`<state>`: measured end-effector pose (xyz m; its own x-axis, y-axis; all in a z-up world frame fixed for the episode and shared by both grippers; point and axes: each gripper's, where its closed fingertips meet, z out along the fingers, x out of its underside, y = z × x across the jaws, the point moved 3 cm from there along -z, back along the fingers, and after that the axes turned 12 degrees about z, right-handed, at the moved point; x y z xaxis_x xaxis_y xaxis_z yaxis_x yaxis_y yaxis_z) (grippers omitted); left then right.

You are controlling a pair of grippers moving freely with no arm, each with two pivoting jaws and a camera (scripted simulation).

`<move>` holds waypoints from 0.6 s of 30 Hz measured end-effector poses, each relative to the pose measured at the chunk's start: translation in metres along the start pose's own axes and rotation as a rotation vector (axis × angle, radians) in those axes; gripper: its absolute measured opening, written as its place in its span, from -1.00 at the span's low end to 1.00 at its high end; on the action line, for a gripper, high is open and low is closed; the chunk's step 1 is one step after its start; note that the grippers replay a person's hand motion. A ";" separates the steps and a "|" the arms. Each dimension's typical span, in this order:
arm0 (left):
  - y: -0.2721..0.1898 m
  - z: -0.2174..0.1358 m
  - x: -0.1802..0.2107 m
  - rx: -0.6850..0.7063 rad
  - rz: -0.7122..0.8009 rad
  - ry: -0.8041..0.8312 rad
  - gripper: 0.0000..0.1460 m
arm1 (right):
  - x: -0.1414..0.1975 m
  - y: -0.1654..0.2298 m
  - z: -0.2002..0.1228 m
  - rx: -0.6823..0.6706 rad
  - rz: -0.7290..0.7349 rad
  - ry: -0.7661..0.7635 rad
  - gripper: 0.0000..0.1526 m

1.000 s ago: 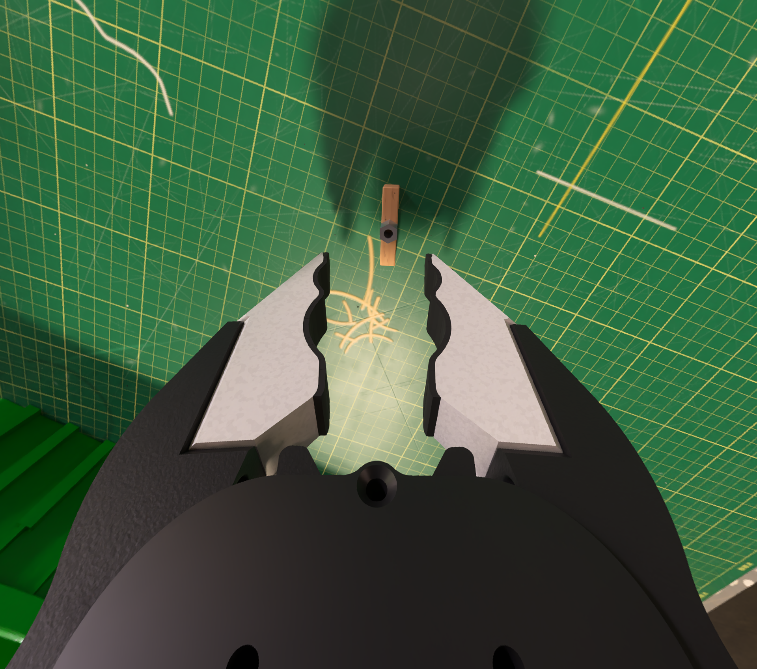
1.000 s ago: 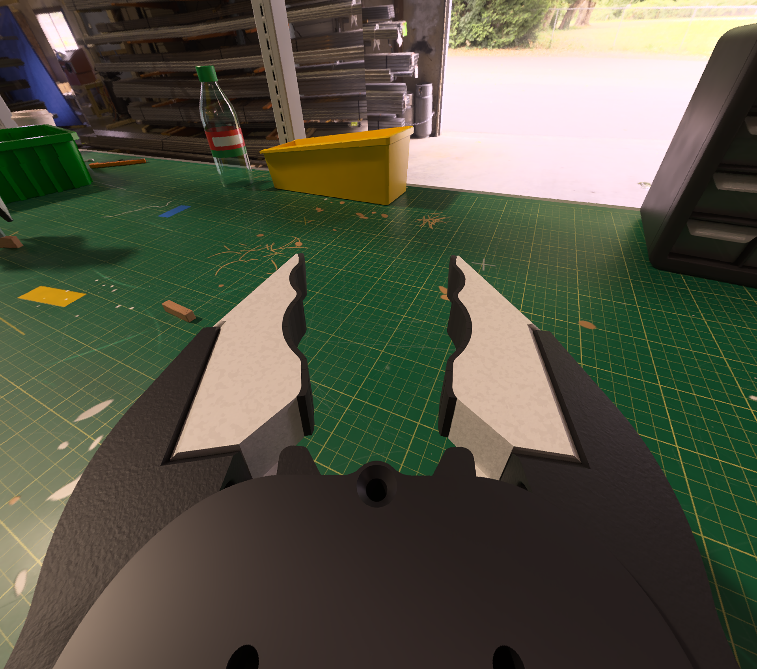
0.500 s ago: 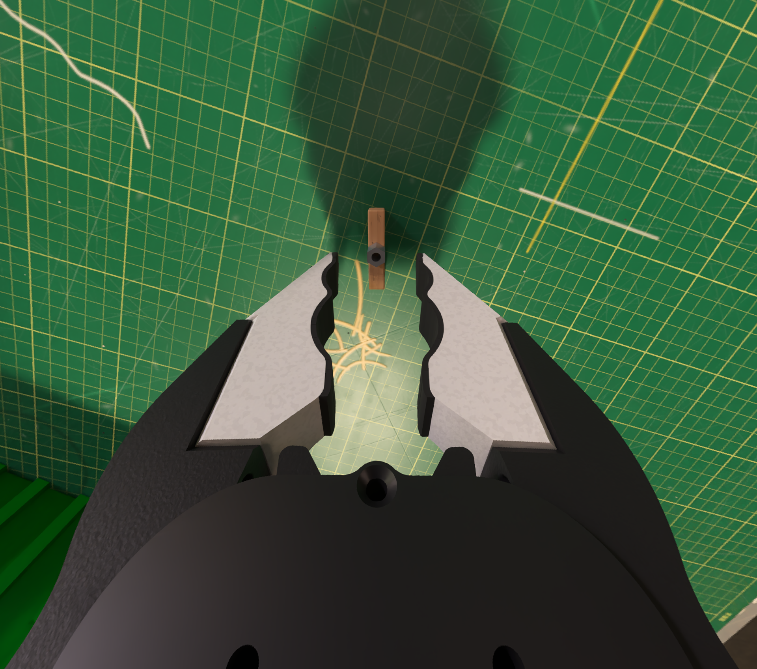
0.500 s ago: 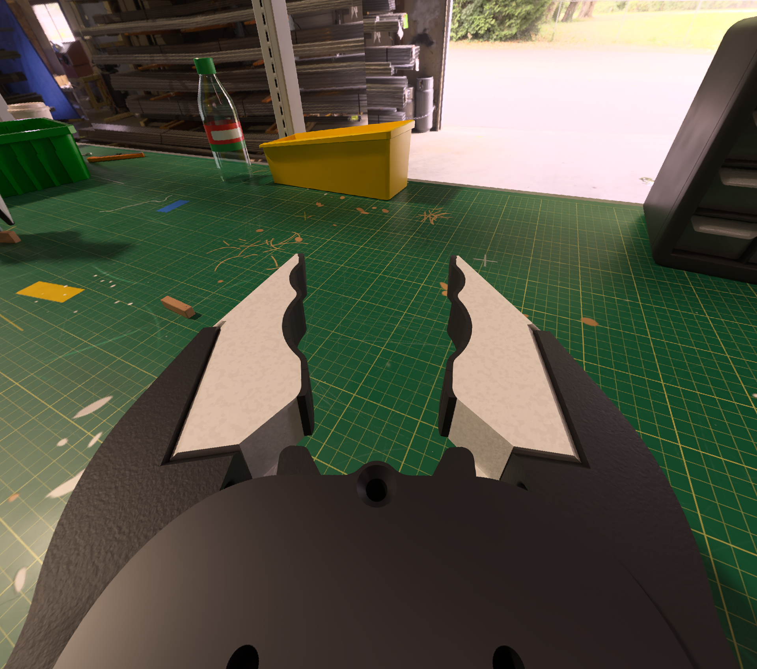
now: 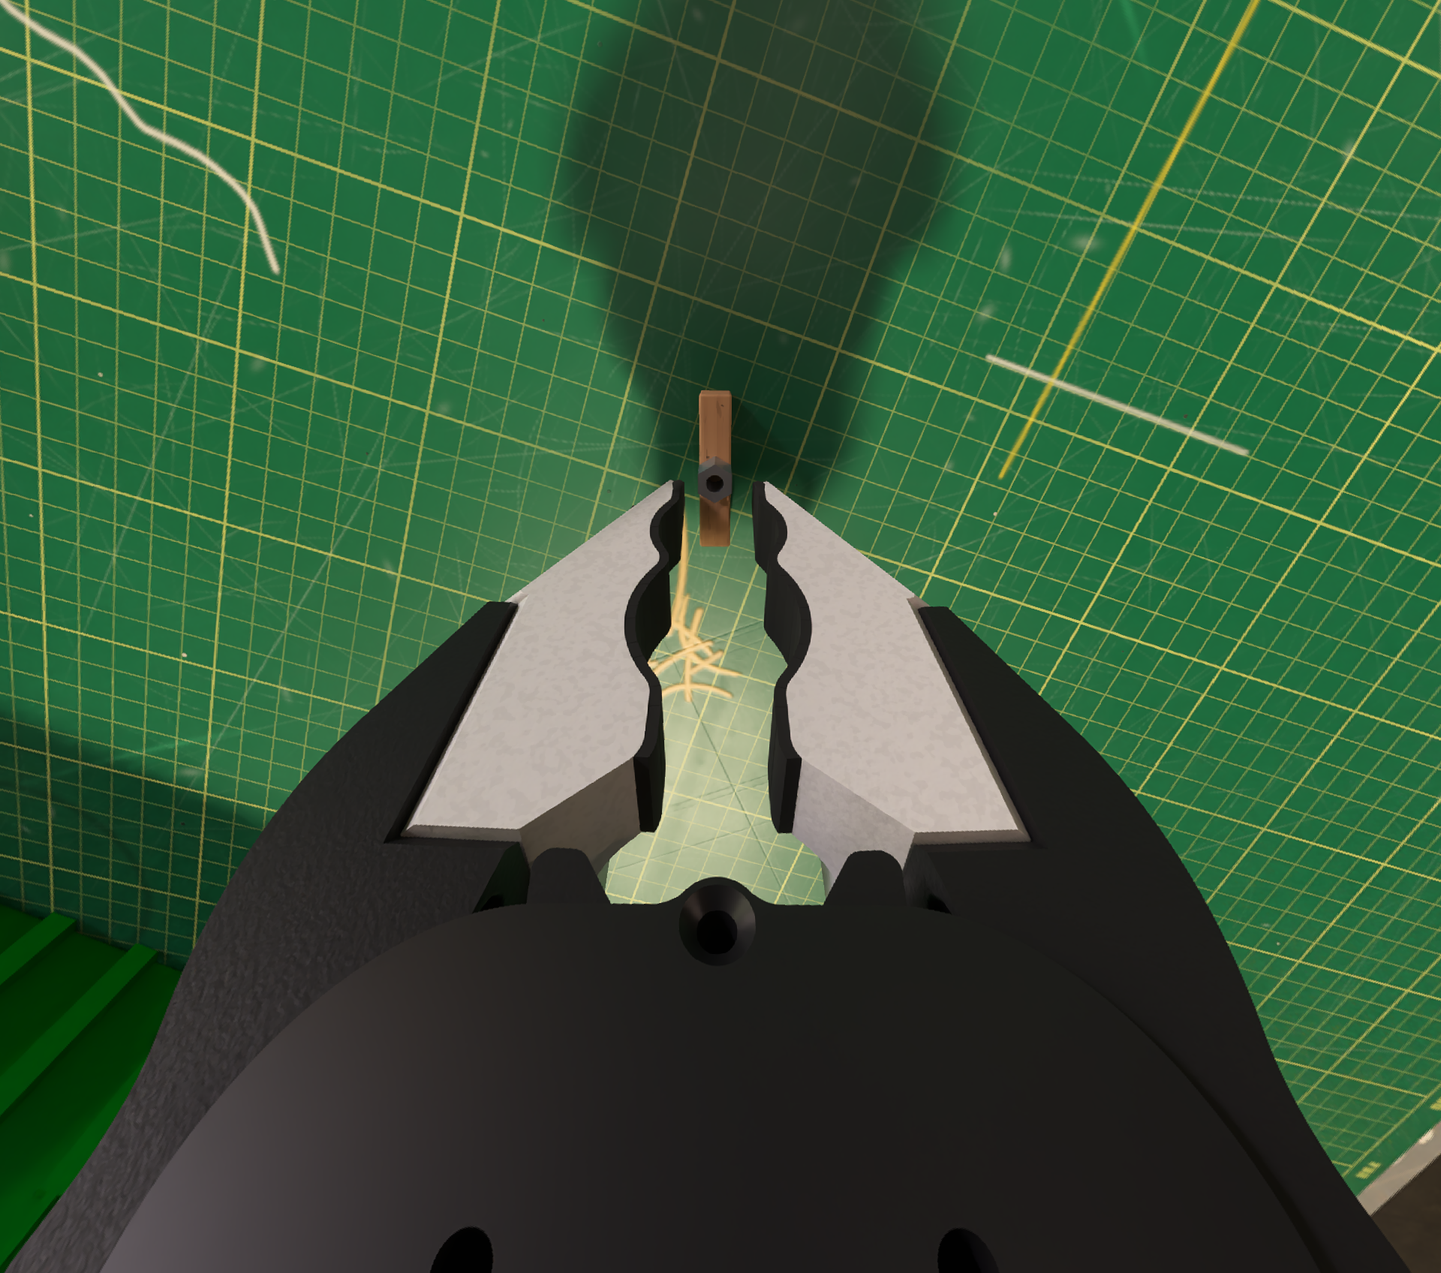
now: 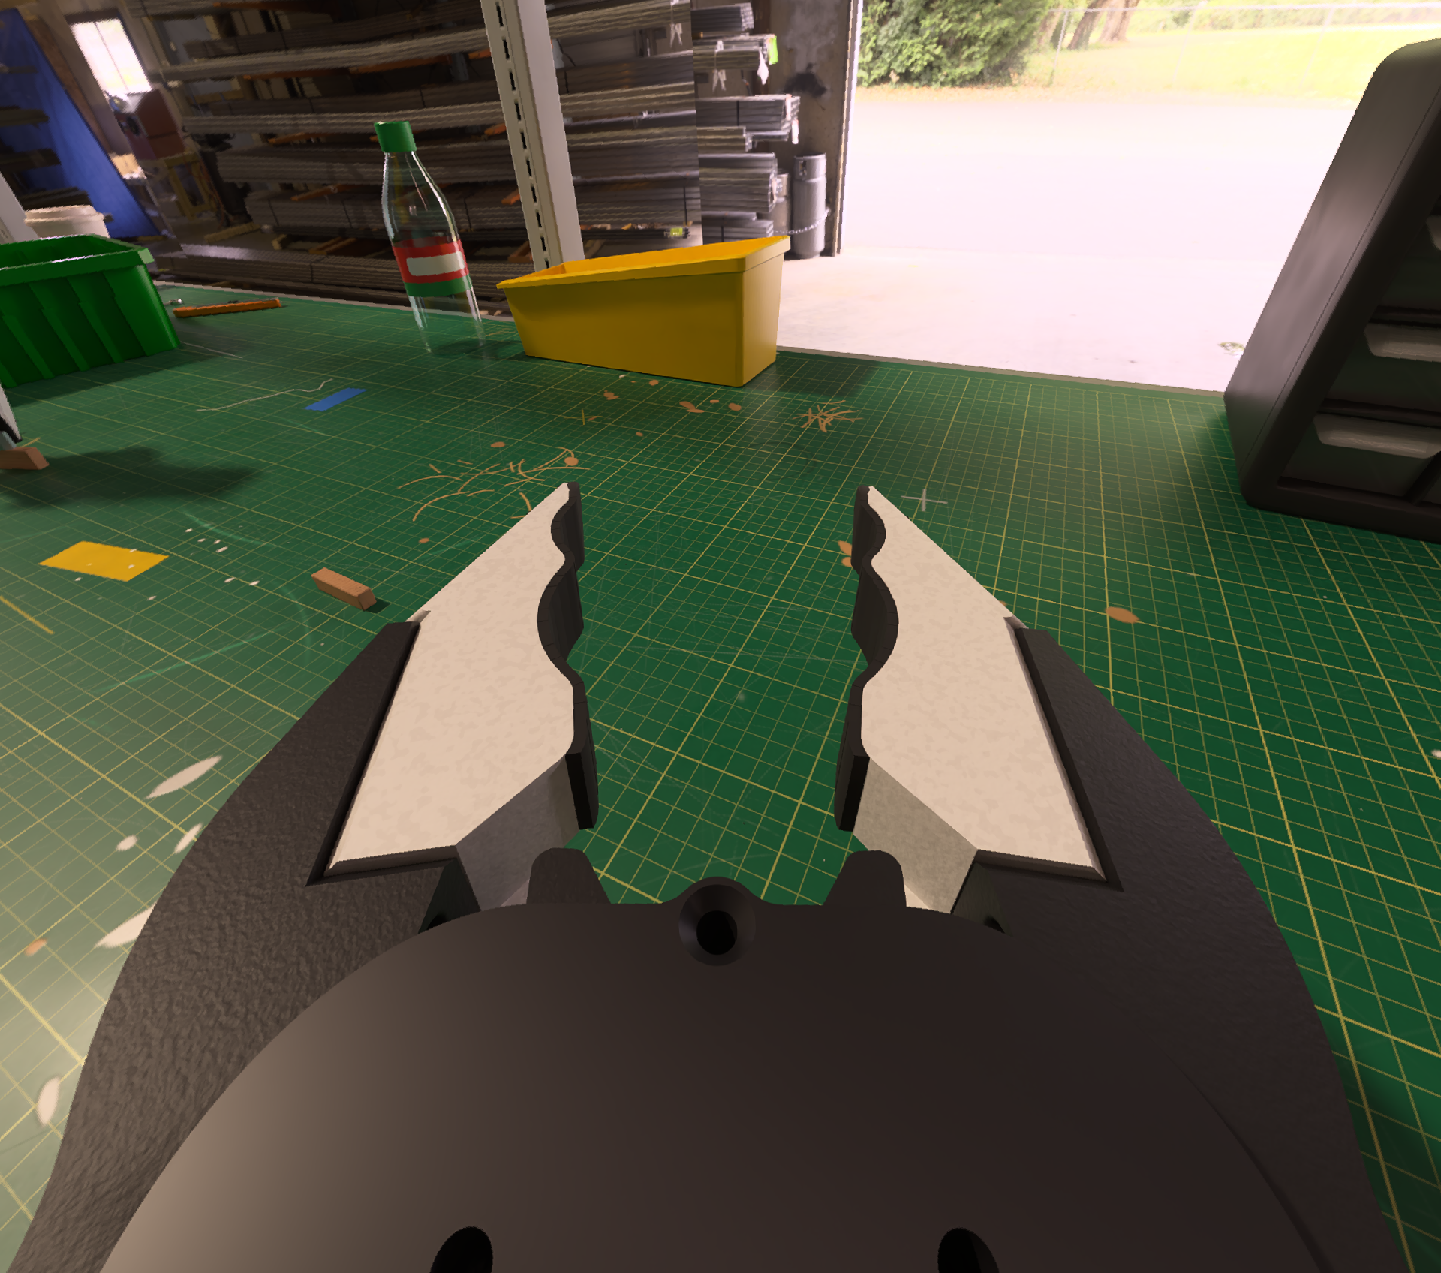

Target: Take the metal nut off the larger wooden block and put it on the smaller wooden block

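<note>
1. The left gripper (image 5: 717, 487) points straight down at the table (image 5: 1092, 612), its jaws apart but narrowed, one on each side of the metal nut (image 5: 714, 482).
2. The nut sits on the larger wooden block (image 5: 715, 424), a thin brown strip lying on the table, about mid-length along the strip. Whether the tips already touch the nut I cannot tell; a sliver of green shows on each side of it.
3. The step in hand looks like the final descent and pinch. To do it well, keep the nut centred between the tips so both meet it together; an uneven touch could nudge the nut off the block or shift the block itself.
4. Go low enough to catch the nut's flat sides, but stop short of the wood, then close gently and lift straight up.
5. In the right wrist view, the smaller wooden block (image 6: 343, 588) lies on the table well away from the larger wooden block (image 6: 22, 458), which shows at the left edge.
6. The right gripper (image 6: 717, 495) hovers idle with jaws wide apart, holding nothing.
</note>
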<state>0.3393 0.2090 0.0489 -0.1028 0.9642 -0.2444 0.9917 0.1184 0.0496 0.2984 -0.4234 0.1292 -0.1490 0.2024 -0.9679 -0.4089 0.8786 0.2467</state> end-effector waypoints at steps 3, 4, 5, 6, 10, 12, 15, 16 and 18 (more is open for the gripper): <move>0.001 0.000 0.000 -0.004 -0.006 -0.004 -0.83 | 0.000 0.000 0.000 0.000 -0.001 -0.001 -0.09; 0.001 0.000 0.000 -0.005 -0.007 -0.007 -0.86 | 0.000 0.000 0.000 0.001 -0.002 -0.001 -0.09; 0.001 0.000 0.000 -0.006 -0.007 -0.007 -0.89 | 0.000 0.000 0.000 0.002 -0.001 -0.001 -0.09; 0.001 0.000 0.000 -0.007 -0.007 -0.007 -0.89 | 0.000 0.000 0.000 0.002 -0.001 -0.002 -0.09; 0.001 0.000 -0.001 -0.011 -0.001 0.002 -0.89 | 0.000 0.000 0.000 0.002 -0.002 -0.002 -0.09; 0.000 0.000 -0.001 -0.013 0.004 0.010 -0.89 | -0.001 0.000 0.000 0.002 -0.001 -0.004 -0.09; 0.000 0.000 0.000 -0.021 0.009 0.015 -0.89 | -0.001 -0.001 -0.001 0.004 0.000 -0.008 -0.09; 0.000 -0.001 0.001 -0.022 0.006 0.015 -0.89 | -0.001 -0.001 -0.001 0.004 0.001 -0.009 -0.09; 0.000 -0.004 0.003 -0.027 -0.007 0.003 -0.89 | -0.001 -0.001 -0.001 0.003 0.002 -0.010 -0.09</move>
<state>0.3383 0.2125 0.0521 -0.1100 0.9640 -0.2423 0.9886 0.1314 0.0740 0.2982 -0.4248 0.1303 -0.1413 0.2083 -0.9678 -0.4061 0.8794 0.2486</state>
